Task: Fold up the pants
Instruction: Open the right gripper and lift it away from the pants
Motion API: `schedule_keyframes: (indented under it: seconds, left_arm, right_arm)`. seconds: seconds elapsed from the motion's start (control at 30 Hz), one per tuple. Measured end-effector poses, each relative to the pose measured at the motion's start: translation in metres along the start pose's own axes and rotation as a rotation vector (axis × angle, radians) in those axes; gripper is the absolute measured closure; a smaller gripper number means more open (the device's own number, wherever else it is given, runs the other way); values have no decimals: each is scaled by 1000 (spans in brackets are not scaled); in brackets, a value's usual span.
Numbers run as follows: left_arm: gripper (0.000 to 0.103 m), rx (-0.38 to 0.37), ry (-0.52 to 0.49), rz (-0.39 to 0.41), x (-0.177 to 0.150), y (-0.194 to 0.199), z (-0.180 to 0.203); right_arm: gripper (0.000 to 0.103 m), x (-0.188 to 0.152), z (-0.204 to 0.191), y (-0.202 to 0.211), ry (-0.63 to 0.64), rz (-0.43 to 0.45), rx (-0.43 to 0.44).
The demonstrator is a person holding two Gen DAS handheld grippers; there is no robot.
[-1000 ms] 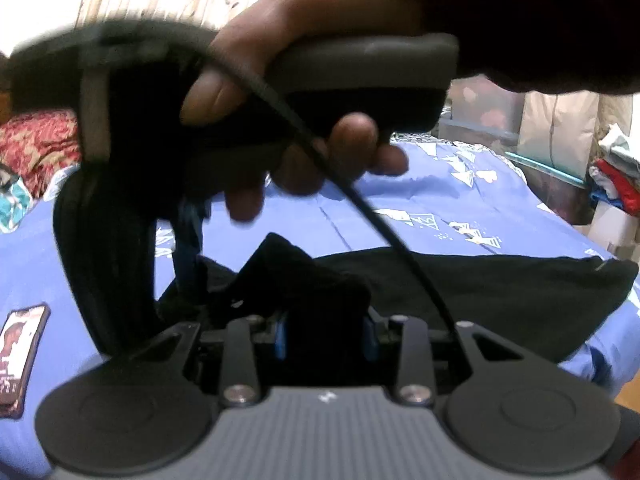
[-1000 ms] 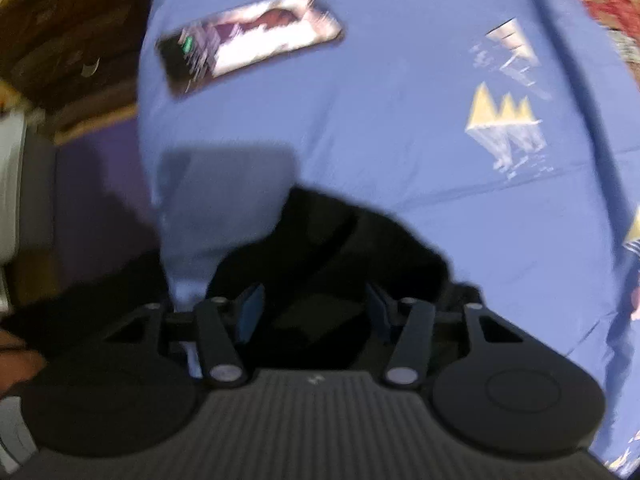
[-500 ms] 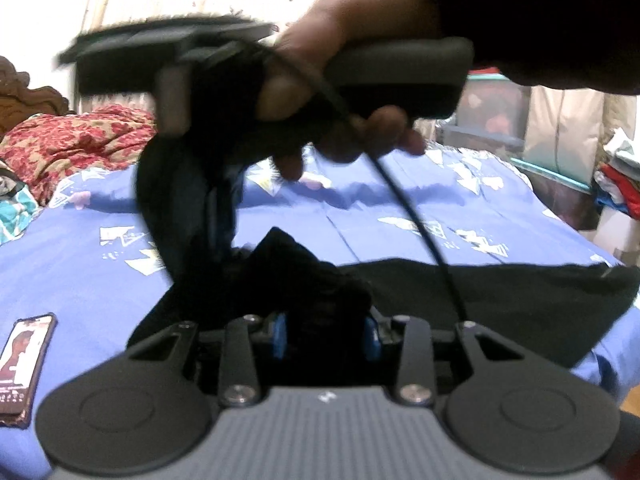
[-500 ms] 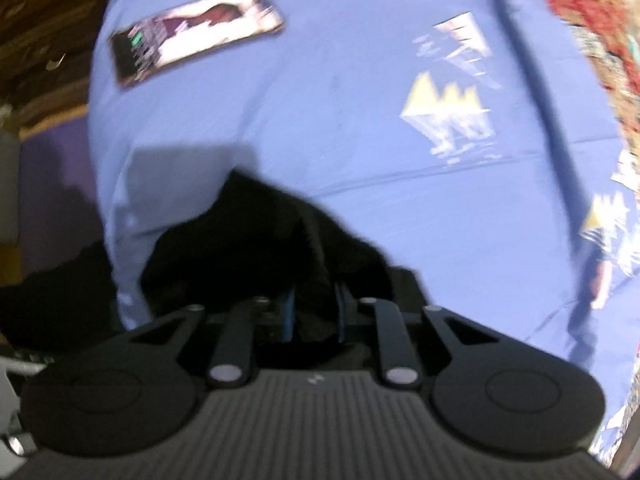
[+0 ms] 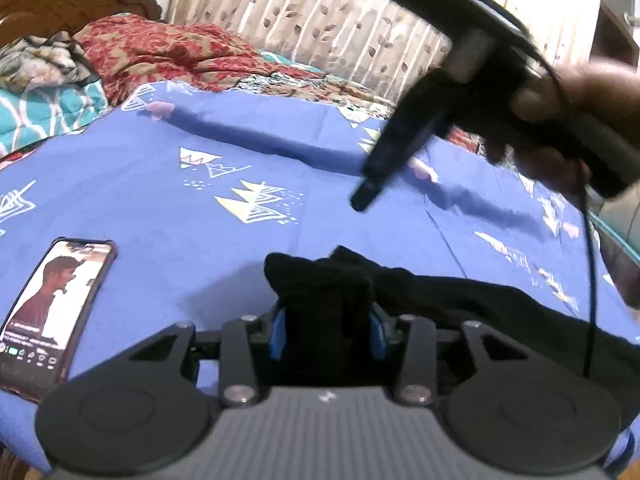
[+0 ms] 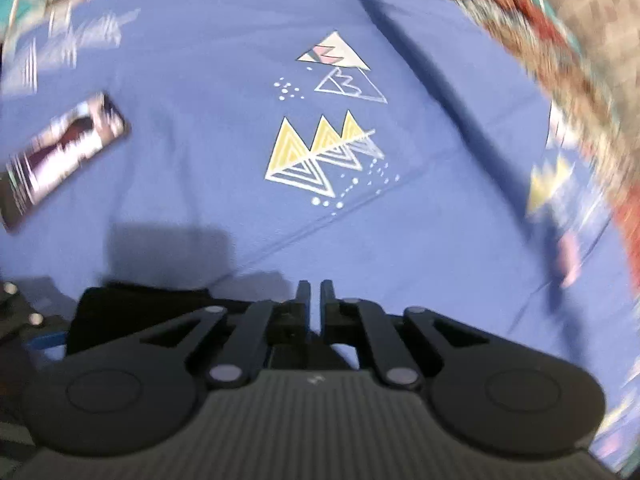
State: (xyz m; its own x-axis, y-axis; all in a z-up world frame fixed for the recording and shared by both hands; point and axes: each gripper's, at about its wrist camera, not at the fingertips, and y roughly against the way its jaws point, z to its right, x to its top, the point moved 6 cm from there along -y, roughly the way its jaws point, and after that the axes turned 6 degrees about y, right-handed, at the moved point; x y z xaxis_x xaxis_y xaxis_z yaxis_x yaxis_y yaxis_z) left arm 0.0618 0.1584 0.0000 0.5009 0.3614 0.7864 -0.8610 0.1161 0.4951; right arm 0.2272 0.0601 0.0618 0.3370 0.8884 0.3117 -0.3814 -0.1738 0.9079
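Now black pants (image 5: 460, 304) bunched in left gripper (image 5: 326, 330) jaws — on bedsheet (image 5: 160, 200) (no containers).

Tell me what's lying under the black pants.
The black pants lie on the blue bedsheet, one bunched end between the left hand-held gripper pads. Anything beneath the fabric is covered.
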Motion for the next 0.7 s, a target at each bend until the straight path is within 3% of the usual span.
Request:
schedule_keyframes:
  seconds: [0.07,0.13,0.2,0.23,0.27,0.37,0.4,0.43,0.47,0.57,0.7]
  left_arm:
    - [46,18,-21,7,-3,1,-7]
    - [41,3,5,-30,-9,-2,-14]
    - [28,-44,100,-98,-13,-8,-25]
    - [15,-60,154,-122,-16,-6,-25]
    - [10,-83,204,-141,-18,-8,-28]
    - [11,-163,325,-191,-24,-17,-34]
    - [12,-173,345,-192,-26,-20,-35]
    - [20,-158,345,-185,-27,-23,-35]
    - [34,-140,332,-179,-28,-24,-33]
    - [54,-117,314,-144,-27,-13,-31]
    - [56,-68,310,-66,-25,17,-35]
  right_arm:
    - [74,-6,6,-3,-83,15,69]
    - [62,-13,5,-6,-159,32,112]
    - [50,-24,7,-7,-257,50,205]
    - [37,-30,6,-13,-324,52,278]
    - [26,-33,4,-19,-373,50,325]
    - [22,-35,-2,-40,-424,45,324]
    - [22,-33,-8,-52,-420,33,331]
    - [31,-33,-15,-59,-421,16,352]
    - [50,-31,-26,-67,-416,-5,375]
    - [89,-9,-51,-54,-303,45,327]
    - [89,37,-57,-10,-312,234,447]
